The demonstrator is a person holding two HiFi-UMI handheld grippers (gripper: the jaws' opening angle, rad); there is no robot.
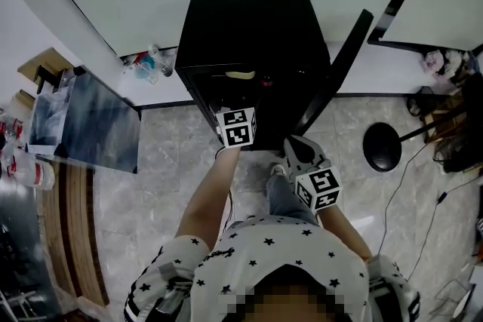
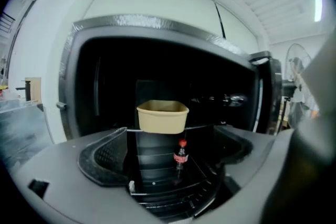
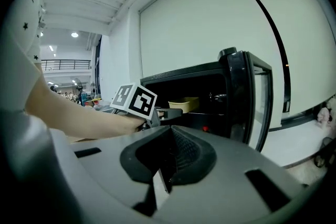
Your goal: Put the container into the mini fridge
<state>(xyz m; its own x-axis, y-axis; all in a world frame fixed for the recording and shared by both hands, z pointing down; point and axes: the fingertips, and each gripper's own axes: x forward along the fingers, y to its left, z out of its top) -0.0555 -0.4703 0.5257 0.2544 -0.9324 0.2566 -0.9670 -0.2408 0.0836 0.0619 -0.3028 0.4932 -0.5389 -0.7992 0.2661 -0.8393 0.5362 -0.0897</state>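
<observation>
The black mini fridge stands against the wall with its door swung open to the right. The tan container sits on the glass shelf inside, apart from my jaws; it also shows as the container from above and the container from the side. Under the shelf stands a small cola bottle. My left gripper is open at the fridge mouth with nothing between its pads. My right gripper is shut and empty, held back near my knee, right gripper.
A glass-topped table stands to the left, with wooden shelving behind it. Bottles lie by the wall left of the fridge. A round black fan base and cables are on the floor to the right.
</observation>
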